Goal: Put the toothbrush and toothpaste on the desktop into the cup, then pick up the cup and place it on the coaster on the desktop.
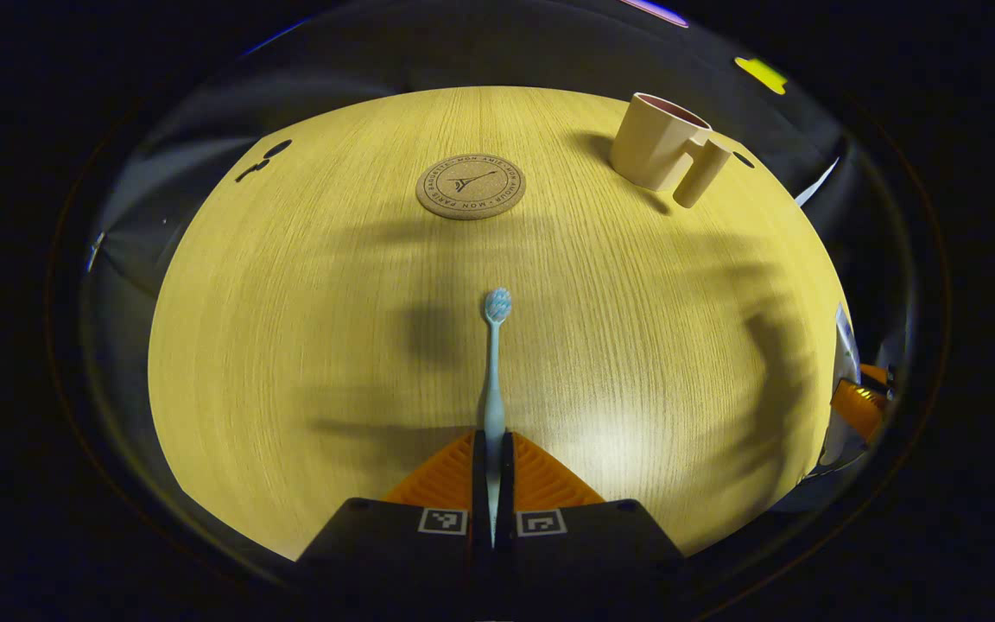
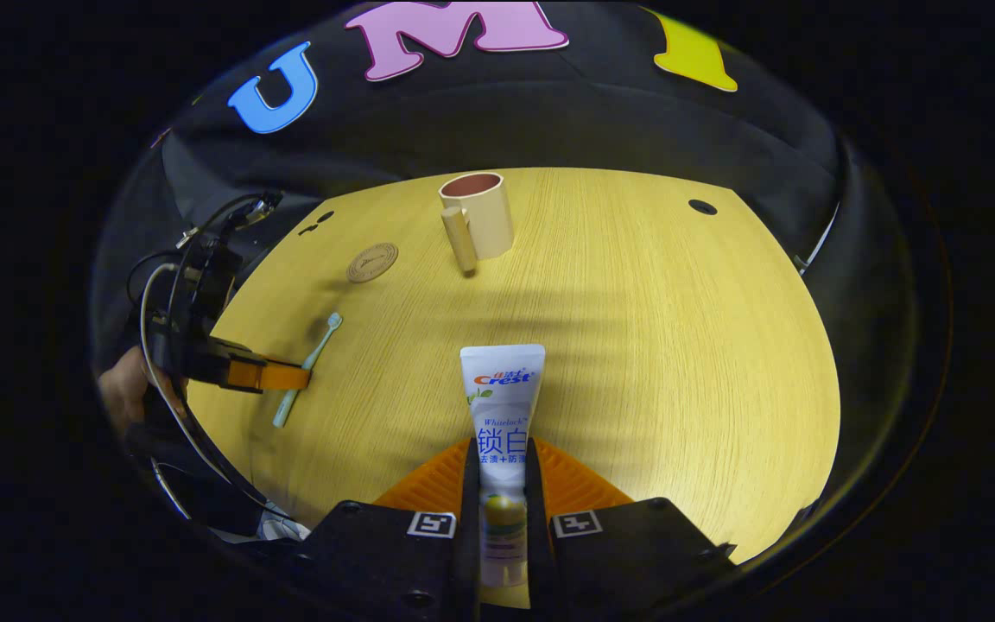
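Note:
In the left gripper view, my left gripper [image 1: 494, 449] is shut on the handle of a pale blue toothbrush [image 1: 494, 363], whose bristle head points away over the wooden table. A round cork coaster [image 1: 470, 186] lies beyond it, and a beige cup [image 1: 662, 142] with a handle stands at the far right. In the right gripper view, my right gripper [image 2: 502, 466] is shut on a white toothpaste tube [image 2: 502, 406]. The cup [image 2: 478, 216] stands ahead, upright, with the coaster [image 2: 372, 262] to its left. The left gripper [image 2: 294, 377] with the toothbrush [image 2: 312, 358] shows at the left.
The wooden table [image 2: 679, 345] has small dark holes near its far edge [image 2: 702, 207]. Cables and a person's hand [image 2: 122, 389] sit at the table's left edge. The right gripper [image 1: 860, 402] peeks in at the table's right edge in the left gripper view.

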Demonstrator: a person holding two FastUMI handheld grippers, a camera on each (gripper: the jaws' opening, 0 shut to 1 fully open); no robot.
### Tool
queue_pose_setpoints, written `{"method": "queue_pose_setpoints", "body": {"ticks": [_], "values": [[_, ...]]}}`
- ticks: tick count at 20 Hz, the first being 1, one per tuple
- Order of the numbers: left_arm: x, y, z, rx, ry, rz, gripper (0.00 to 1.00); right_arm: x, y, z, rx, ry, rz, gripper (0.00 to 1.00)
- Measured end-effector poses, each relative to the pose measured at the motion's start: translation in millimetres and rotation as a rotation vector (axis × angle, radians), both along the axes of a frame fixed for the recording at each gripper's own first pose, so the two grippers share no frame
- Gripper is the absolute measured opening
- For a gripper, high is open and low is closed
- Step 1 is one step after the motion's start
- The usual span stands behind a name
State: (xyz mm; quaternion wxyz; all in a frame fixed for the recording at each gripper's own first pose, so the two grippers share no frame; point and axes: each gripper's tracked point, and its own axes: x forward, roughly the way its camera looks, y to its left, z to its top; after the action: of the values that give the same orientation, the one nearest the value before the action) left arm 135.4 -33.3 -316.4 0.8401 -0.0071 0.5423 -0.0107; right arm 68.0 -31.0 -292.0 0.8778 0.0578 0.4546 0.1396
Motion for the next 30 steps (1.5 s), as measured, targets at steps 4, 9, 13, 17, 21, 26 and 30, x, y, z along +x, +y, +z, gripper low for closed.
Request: {"method": "queue_pose_setpoints", "body": {"ticks": [4,9,13,17,21,26,30], "values": [[-6,0,2,-0.036,-0.027,0.032,0.07,24,5,19,0.002,-0.061,-0.004,0.26],[-8,5,15,-0.051,-0.097,0.064,0.07,71,20,55,0.023,-0.174,-0.001,0.26],[-6,-2,32,-0.076,-0.191,0.059,0.06,103,35,83,0.027,-0.285,0.027,0.25],[-4,-7,55,-0.094,-0.249,0.081,0.07,133,56,99,0.062,-0.368,0.044,0.25],[2,-15,79,-0.128,-0.316,0.084,0.06,170,71,110,0.086,-0.404,0.024,0.25],[8,-20,87,-0.121,-0.404,0.064,0.06,225,76,125,0.118,-0.518,-0.029,0.25],[10,-27,89,-0.109,-0.447,0.028,0.06,271,74,126,0.133,-0.602,-0.125,0.25]]}}
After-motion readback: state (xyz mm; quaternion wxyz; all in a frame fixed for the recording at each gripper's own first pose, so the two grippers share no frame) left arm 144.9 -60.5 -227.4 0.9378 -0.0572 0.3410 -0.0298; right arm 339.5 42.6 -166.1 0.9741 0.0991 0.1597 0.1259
